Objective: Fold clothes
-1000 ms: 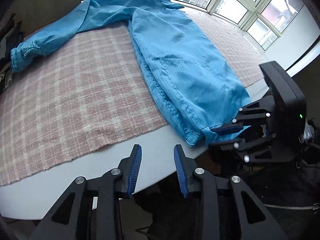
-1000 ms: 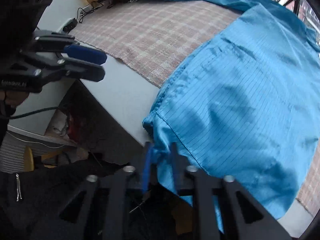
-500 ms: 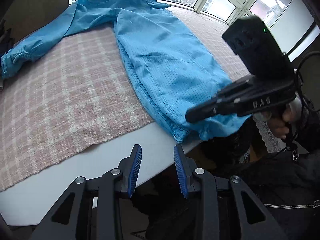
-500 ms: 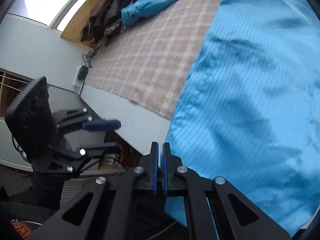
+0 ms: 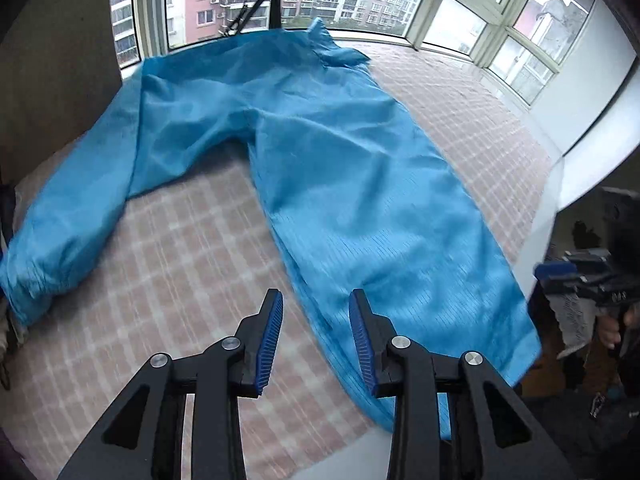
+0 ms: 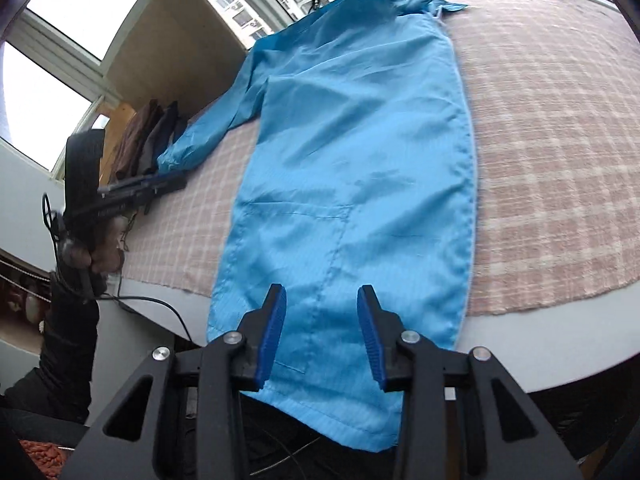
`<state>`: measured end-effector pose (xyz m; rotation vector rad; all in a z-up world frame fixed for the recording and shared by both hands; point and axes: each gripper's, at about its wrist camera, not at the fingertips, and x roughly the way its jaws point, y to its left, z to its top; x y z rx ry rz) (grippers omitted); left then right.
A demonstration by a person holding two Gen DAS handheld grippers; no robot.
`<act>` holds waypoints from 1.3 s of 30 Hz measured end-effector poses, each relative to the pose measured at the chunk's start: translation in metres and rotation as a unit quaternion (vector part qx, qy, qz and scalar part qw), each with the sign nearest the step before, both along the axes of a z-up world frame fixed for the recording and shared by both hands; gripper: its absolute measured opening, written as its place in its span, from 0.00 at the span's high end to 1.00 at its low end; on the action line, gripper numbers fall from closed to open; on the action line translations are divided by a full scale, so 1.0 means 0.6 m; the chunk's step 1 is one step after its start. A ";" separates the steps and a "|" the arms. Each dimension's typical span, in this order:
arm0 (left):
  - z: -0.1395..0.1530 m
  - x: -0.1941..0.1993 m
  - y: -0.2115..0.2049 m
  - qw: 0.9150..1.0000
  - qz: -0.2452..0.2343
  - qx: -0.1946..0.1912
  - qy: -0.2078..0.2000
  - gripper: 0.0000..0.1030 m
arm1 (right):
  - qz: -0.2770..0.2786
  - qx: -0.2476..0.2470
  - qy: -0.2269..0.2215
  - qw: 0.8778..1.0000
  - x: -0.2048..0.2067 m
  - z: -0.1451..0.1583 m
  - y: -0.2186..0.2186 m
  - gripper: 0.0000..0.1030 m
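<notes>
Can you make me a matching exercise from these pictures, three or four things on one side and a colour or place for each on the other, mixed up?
Things:
1. coat
2. cloth
3. dark clothes
4. finger pads

Colour or place:
A. pink and white checks, spread on the table
B. dark blue, ribbed
C. piled by the far end of the sleeve
D. light blue, lying flat with its hem over the table edge

Pairs: 1-D, 2-A, 3-C, 4-B
</notes>
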<state>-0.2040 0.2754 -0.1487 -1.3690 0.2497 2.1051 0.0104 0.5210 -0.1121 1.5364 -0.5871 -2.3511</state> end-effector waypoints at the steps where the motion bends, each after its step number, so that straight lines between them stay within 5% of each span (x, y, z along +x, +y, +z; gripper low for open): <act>1: -0.003 -0.030 0.006 1.000 0.003 -0.004 -0.004 0.68 | -0.006 0.002 -0.004 1.000 0.000 -0.006 0.002 0.64; 4: -0.021 -0.101 0.024 0.999 0.008 -0.021 -0.025 0.68 | -0.017 0.002 -0.022 1.000 -0.004 -0.028 -0.001 0.64; 6: -0.022 -0.118 0.030 0.998 0.007 -0.059 0.002 0.68 | -0.015 0.004 -0.031 0.999 -0.004 -0.035 -0.013 0.64; 8: -0.008 -0.118 0.009 0.999 0.009 -0.051 0.012 0.68 | -0.007 -0.002 -0.027 1.000 0.000 -0.031 -0.021 0.64; 16: 0.046 -0.095 -0.253 0.990 0.109 -0.085 0.040 0.67 | 0.042 0.012 -0.008 0.999 -0.036 0.001 -0.081 0.64; 23: 0.019 -0.093 -0.392 0.990 0.079 -0.113 0.032 0.67 | 0.063 0.007 0.021 0.998 -0.175 0.018 -0.267 0.53; 31: -0.018 -0.102 -0.422 0.995 -0.017 -0.101 0.021 0.60 | 0.054 -0.001 -0.015 0.998 -0.382 -0.046 -0.542 0.53; 39: -0.107 -0.161 -0.388 0.997 -0.003 -0.078 -0.008 0.61 | -0.011 -0.053 -0.073 0.996 -0.510 -0.107 -0.597 0.52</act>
